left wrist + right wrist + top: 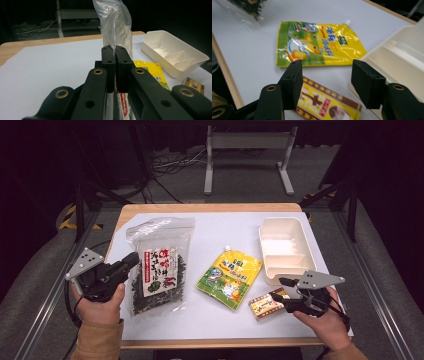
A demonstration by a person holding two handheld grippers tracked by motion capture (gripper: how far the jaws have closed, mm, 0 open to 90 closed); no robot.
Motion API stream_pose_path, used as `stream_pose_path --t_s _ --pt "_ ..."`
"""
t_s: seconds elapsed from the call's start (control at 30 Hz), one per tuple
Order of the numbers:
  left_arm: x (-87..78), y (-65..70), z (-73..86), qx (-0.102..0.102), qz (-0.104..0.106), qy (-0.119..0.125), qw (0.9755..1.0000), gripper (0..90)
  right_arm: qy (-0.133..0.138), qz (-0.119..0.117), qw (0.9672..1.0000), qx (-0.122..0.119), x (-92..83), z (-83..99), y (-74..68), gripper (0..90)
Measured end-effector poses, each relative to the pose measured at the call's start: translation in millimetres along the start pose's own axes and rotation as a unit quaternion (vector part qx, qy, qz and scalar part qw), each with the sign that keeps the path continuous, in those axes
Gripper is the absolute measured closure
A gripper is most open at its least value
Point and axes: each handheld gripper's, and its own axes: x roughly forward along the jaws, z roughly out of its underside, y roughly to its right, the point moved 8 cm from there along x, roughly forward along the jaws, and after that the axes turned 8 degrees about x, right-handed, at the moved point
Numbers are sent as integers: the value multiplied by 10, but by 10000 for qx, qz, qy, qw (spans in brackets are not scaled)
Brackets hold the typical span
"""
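Note:
A clear bag of dark dried seaweed with a red and white label [160,265] lies at the table's left, its near edge raised. My left gripper [131,260] is shut on that edge; in the left gripper view the jaws [115,50] pinch the clear plastic [116,22], which stands up past them. My right gripper [279,289] is at the front right, open, jaws apart over a small yellow and red box [266,305]. In the right gripper view the box [324,102] lies low between the open jaws [328,67], and the pads are off it.
A yellow spouted pouch [230,275] lies mid-table, beyond the box [317,45]. A white divided tray [267,232] stands at the right rear, close by the right gripper [402,57]. A white sheet [215,235] covers the wooden table. A metal frame [247,142] stands behind it.

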Motion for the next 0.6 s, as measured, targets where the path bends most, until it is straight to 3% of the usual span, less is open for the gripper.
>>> stream_pose_path --t_s 0.2,0.27,0.6 --pt "21 182 -111 185 388 246 9988 877 81 -279 9993 -234 122 -272 -191 426" --pt "41 245 -140 157 546 281 9980 876 91 -335 9990 -289 163 -351 -243 425" --pt "172 499 -244 245 943 358 9946 876 181 -673 9965 -453 327 -742 -404 417"
